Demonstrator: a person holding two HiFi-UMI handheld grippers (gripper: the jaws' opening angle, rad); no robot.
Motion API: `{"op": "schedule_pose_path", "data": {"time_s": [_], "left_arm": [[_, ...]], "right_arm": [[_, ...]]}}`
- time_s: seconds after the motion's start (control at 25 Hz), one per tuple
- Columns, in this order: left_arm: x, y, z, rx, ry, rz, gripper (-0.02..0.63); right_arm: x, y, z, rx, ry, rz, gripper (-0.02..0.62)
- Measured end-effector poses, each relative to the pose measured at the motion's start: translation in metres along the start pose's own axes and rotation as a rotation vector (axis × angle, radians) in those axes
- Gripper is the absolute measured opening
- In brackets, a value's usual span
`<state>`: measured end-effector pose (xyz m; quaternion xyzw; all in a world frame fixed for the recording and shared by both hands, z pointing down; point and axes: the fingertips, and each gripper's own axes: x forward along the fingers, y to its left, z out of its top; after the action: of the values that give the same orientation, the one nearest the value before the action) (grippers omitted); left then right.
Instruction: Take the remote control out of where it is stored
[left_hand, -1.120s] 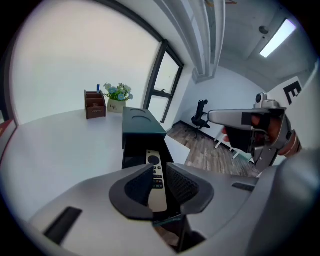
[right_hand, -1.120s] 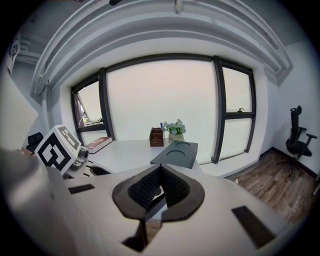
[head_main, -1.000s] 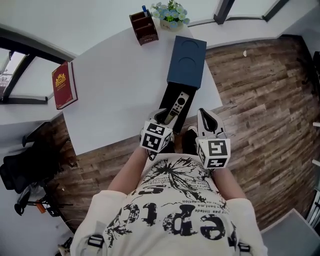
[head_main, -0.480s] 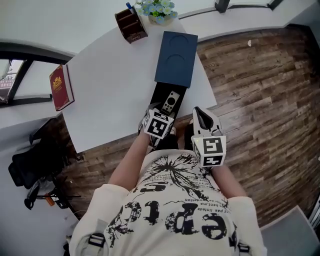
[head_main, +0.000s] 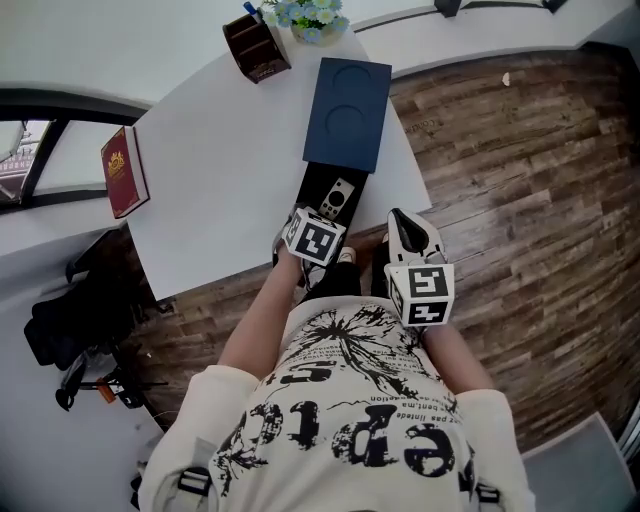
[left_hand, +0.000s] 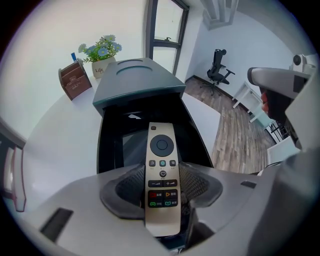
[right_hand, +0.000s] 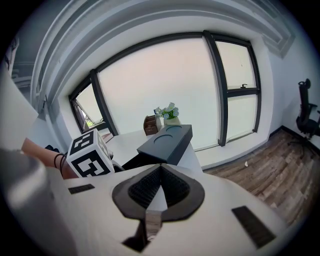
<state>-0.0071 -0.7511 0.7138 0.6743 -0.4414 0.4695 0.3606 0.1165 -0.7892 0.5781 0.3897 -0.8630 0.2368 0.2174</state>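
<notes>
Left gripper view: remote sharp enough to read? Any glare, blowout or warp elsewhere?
Left gripper view: remote control crisp, button icons visible, no glare; frame edges bend strongly. Right gripper view: window washed out to near white. Head view: evenly lit, table edges bowed by the wide lens.

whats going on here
A person at a white table works two handheld grippers. The left gripper is down over the remote control, which lies in the black tray slid out of a dark blue box. Its jaws have just opened wide and eased in a little. They stand either side of the remote, apparently not clamped, and it is not lifted yet. The right gripper is shut and empty, just off the table's near edge.
</notes>
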Motion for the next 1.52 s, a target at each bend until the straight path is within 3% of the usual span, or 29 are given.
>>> {"op": "schedule_pose_path", "data": {"time_s": [0.24, 0.6, 0.76, 1.0, 1.24, 1.36, 1.52], "left_arm": [[-0.004, 0.002, -0.001, -0.05, -0.039, -0.003, 0.218], [-0.065, 0.015, 0.02, -0.121, -0.251, 0.008, 0.218], [-0.116, 0.026, 0.04, -0.153, -0.435, 0.011, 0.218], [-0.21, 0.042, 0.079, -0.175, -0.801, 0.023, 0.218], [-0.291, 0.039, 0.097, -0.094, -1.132, 0.071, 0.218], [-0.32, 0.043, 0.097, -0.085, -1.246, 0.092, 0.218], [-0.348, 0.049, 0.096, -0.07, -1.335, 0.129, 0.218]], "right_arm": [[-0.001, 0.007, 0.001, -0.009, 0.004, 0.017, 0.003], [0.005, 0.032, 0.012, -0.052, -0.009, 0.046, 0.003], [0.007, 0.046, 0.032, -0.081, -0.046, 0.046, 0.003], [-0.002, 0.063, 0.084, -0.16, -0.168, 0.016, 0.003], [-0.013, 0.076, 0.126, -0.218, -0.254, 0.008, 0.003], [-0.022, 0.086, 0.148, -0.248, -0.327, 0.003, 0.003], [-0.035, 0.109, 0.168, -0.248, -0.428, 0.083, 0.003]]}}
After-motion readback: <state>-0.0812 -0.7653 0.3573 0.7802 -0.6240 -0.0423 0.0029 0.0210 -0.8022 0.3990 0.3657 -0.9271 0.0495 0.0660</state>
